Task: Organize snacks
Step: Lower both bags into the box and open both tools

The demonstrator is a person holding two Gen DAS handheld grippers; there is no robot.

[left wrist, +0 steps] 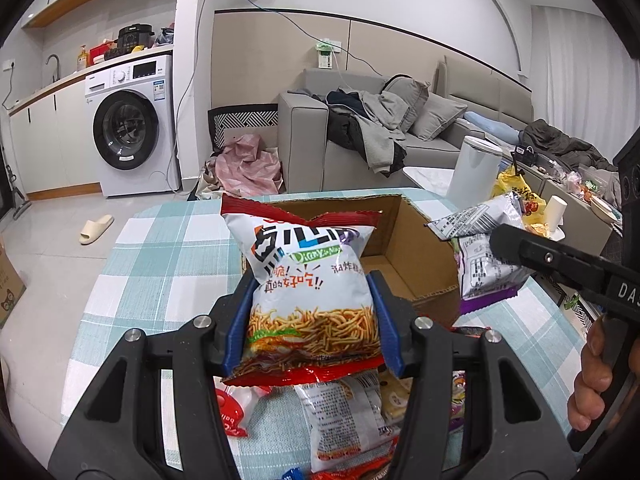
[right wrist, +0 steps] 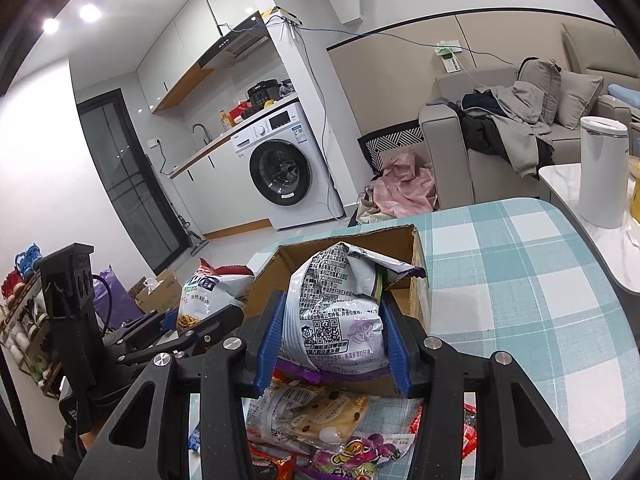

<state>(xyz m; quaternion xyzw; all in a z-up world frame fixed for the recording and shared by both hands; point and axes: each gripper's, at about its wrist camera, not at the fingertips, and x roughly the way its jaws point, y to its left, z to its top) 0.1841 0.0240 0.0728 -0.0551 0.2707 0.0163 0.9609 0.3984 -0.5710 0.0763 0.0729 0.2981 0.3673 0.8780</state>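
Note:
My left gripper [left wrist: 310,300] is shut on a white and red noodle-snack bag [left wrist: 308,280], held upright in front of the open cardboard box [left wrist: 412,252]. In the right wrist view that same bag [right wrist: 200,292] shows at left. My right gripper [right wrist: 332,340] is shut on a silver and purple snack bag [right wrist: 340,300], lifted before the box [right wrist: 416,276]. From the left wrist view this bag [left wrist: 480,248] hangs at the box's right edge, with the right gripper's dark finger [left wrist: 532,252] across it. Several loose snack packets [right wrist: 320,428] lie on the checked tablecloth [right wrist: 520,280] below both grippers.
A person's hand [left wrist: 592,376] grips the right tool at the frame's edge. A white cylindrical bin [left wrist: 474,172] and a cluttered side table [left wrist: 568,200] stand to the right. A sofa [left wrist: 360,140] and a washing machine [left wrist: 128,128] lie beyond the table.

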